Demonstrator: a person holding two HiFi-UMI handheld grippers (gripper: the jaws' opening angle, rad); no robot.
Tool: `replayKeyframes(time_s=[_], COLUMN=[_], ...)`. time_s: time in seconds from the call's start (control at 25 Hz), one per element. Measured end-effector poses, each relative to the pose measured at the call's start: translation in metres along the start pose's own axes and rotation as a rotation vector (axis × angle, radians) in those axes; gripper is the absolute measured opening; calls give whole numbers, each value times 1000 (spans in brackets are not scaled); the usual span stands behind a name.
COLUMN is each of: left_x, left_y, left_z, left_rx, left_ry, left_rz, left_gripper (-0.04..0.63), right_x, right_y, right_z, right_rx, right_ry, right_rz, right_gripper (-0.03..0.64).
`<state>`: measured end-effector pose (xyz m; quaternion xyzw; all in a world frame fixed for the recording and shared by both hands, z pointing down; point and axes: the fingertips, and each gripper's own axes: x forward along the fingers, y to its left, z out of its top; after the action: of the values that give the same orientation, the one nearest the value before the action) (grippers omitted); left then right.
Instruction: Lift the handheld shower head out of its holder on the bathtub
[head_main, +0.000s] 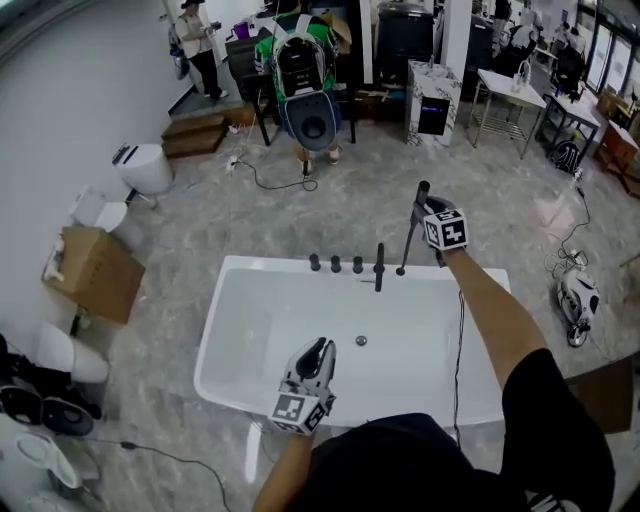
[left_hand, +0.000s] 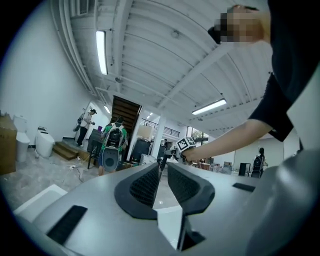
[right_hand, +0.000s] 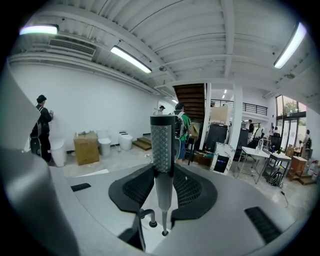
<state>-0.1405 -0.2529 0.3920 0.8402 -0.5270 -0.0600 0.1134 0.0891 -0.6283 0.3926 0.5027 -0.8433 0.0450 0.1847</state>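
Right tongs (right_hand: 163, 175) clamped, left tongs (left_hand: 163, 169) ajar

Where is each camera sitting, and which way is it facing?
Head view: on the person's head, looking steeply down at the bathtub; both forearms, the left gripper and the right gripper show.
Left gripper view: on the left gripper, looking level across the room; shows its empty jaws, slightly apart, and the right forearm.
Right gripper view: on the right gripper, facing the room; its jaws clamp the shower head.
Shared: both gripper views catch the staircase.
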Motion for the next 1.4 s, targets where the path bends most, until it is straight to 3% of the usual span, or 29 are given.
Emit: replayKeyframes(time_s=[0.36, 0.68, 0.88, 1.4], left_x=[27, 39, 42, 36], left_y=[-22, -42, -37, -32], left_z=[21, 24, 16, 9], left_rx=[49, 47, 38, 27], left_ry=[2, -6, 8, 24], left_rz=[-61, -88, -84, -8], left_gripper=[40, 40, 40, 40], right_x=[-5, -5, 3, 21], right_y=[-7, -11, -3, -4], right_z=[7, -15, -19, -36], right_rx=[32, 17, -54, -34], right_ry=[-26, 15, 32, 53], right_rz=[-29, -28, 8, 50], right_gripper=[110, 109, 109, 109])
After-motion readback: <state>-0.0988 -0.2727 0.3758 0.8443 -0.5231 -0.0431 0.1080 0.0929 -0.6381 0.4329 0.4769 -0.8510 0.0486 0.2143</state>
